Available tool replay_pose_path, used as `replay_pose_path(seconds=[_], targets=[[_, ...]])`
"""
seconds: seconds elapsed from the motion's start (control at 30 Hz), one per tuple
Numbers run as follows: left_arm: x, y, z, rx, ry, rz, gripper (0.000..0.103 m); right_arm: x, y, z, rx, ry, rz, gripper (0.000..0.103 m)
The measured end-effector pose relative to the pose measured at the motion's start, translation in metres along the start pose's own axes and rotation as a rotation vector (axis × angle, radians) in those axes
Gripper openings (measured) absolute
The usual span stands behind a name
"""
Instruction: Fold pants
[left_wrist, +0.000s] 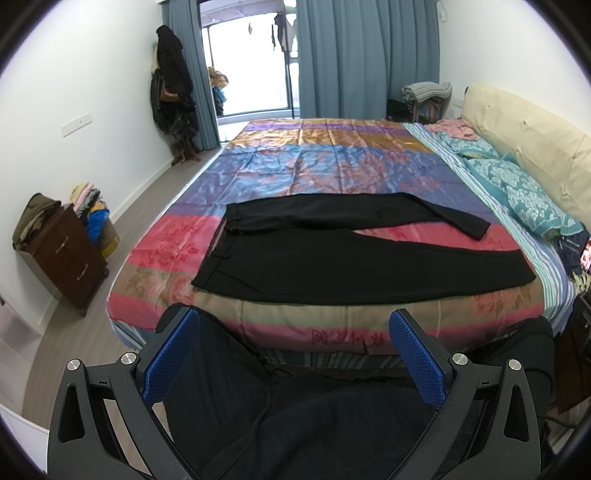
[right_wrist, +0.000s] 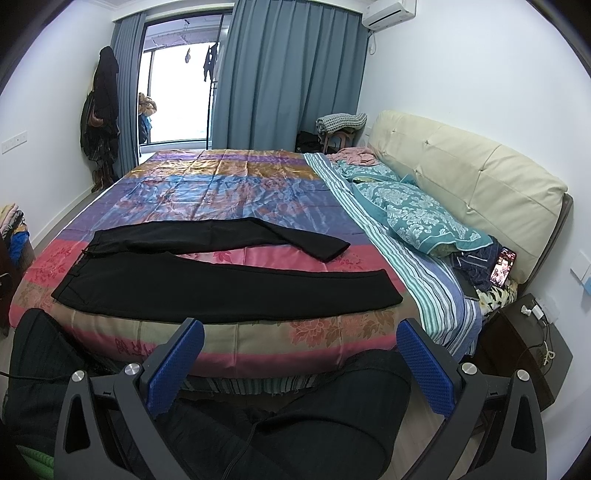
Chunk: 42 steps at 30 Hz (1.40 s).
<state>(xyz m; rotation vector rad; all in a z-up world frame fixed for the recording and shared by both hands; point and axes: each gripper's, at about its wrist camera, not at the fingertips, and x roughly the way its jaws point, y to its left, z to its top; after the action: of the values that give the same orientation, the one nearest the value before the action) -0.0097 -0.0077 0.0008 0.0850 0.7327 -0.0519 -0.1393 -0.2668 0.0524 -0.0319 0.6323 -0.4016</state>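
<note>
Black pants (left_wrist: 332, 258) lie flat on the colourful bedspread (left_wrist: 314, 166), waistband to the left, the two legs spread apart toward the right. They also show in the right wrist view (right_wrist: 221, 284). My left gripper (left_wrist: 295, 325) is open and empty, held back from the bed's near edge, above the person's dark-clothed lap. My right gripper (right_wrist: 301, 332) is open and empty too, also short of the bed edge, nearer the leg ends.
Teal pillows (right_wrist: 417, 218) and a cream headboard (right_wrist: 472, 184) line the bed's right side. A phone (right_wrist: 502, 266) lies by the pillows. A dark nightstand (right_wrist: 524, 343) stands right. A brown drawer cabinet (left_wrist: 70, 254) with clothes stands left. Blue curtains (right_wrist: 288, 74) hang at the far window.
</note>
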Motion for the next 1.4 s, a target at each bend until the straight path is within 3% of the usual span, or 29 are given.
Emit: replay_pose_path(seconds=[1.4], targets=[[0.0001, -0.0003, 0.0013, 0.002, 0.004, 0.0, 0.103, 0.0029, 0.0013, 0.004, 0.004, 0.024, 0.017, 0.103]])
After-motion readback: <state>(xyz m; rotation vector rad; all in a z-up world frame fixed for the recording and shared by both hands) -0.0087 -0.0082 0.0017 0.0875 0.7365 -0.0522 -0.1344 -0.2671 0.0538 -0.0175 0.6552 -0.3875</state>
